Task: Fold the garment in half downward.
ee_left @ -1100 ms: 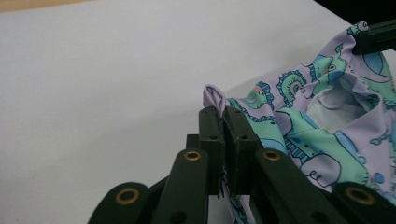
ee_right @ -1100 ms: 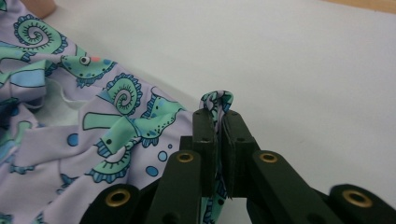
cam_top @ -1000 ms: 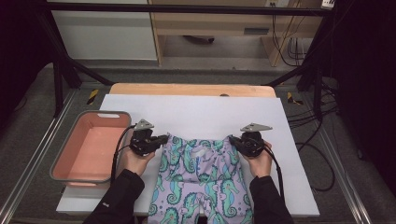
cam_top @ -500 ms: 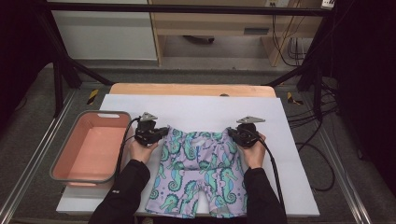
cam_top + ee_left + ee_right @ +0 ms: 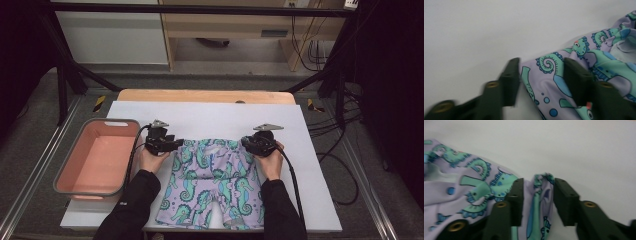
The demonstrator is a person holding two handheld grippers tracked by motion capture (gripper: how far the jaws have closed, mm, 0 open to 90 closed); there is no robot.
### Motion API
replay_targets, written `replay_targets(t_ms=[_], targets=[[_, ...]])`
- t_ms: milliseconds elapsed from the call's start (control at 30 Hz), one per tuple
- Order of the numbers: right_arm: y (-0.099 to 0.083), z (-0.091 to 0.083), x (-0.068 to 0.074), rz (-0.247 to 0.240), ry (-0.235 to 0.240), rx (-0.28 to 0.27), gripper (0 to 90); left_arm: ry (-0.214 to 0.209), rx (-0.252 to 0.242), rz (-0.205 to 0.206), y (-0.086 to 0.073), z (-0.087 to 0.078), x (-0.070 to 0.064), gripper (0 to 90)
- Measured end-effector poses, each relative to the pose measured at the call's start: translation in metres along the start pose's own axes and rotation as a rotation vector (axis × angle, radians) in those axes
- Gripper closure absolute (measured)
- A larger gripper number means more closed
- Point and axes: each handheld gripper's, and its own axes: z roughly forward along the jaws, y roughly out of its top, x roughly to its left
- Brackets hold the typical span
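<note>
On a white sheet (image 5: 210, 115) covering a wooden table, a pair of child's shorts (image 5: 212, 182) is laid flat, printed with teal seahorses on lilac. The waistband is turned away from the person and the two legs point back toward the table's near edge. A grey-rimmed pink tub (image 5: 97, 157) is set just to the left of the sheet, near the shorts but apart from them.

The left gripper (image 5: 175, 144) is held at the left waistband corner. In the left gripper view its jaws are seen parted, with the fabric edge lying between them and not pinched. The right gripper (image 5: 247, 142) is held at the right waistband corner. In the right gripper view a bunched fold of cloth is seen between the jaws, yet gaps are left on both sides, so this claw is also judged released.

The garment is judged light, thin, stretchy and quite limp. It is likely to sag and crease wherever it is unsupported. It is best taken at the two waistband corners, where the doubled hem gives the jaws something firm.
</note>
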Motion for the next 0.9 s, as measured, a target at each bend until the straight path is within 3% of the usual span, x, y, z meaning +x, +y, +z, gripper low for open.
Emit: replay_targets(t_ms=[133,167,233,367,433,500,600,733,800,900], targets=[[0.004,-0.014,0.006,-0.007,0.05,-0.041,39.0,-0.028,0.001,0.036,0.0,-0.009,-0.013,17.4],[0.005,-0.016,0.009,-0.001,0.08,-0.035,35.1,-0.036,0.007,0.038,0.0,-0.01,-0.016,15.7],[0.005,-0.021,0.015,-0.018,0.092,-0.035,34.3,-0.046,0.006,0.047,-0.001,-0.012,-0.023,13.2],[0.004,-0.022,0.024,-0.036,0.134,-0.018,32.1,-0.115,0.011,0.059,-0.005,-0.012,-0.034,13.6],[0.002,-0.021,0.026,-0.036,0.149,-0.013,35.0,-0.147,0.023,0.074,-0.007,-0.009,-0.039,19.4],[0.0,-0.018,0.028,-0.037,0.16,0.004,39.8,-0.192,0.04,0.089,-0.008,-0.005,-0.044,31.9],[-0.003,-0.014,0.029,-0.042,0.166,0.031,46.0,-0.16,0.066,0.1,-0.008,0.004,-0.05,43.5],[-0.006,-0.007,0.029,-0.033,0.172,0.06,52.2,-0.164,0.112,0.061,-0.009,0.016,-0.049,53.3],[-0.007,-0.004,0.03,-0.038,0.183,0.075,52.5,-0.167,0.127,0.059,-0.011,0.02,-0.048,58.0],[-0.009,-0.002,0.032,-0.039,0.203,0.094,60.3,-0.176,0.144,0.045,-0.012,0.022,-0.046,66.4]])
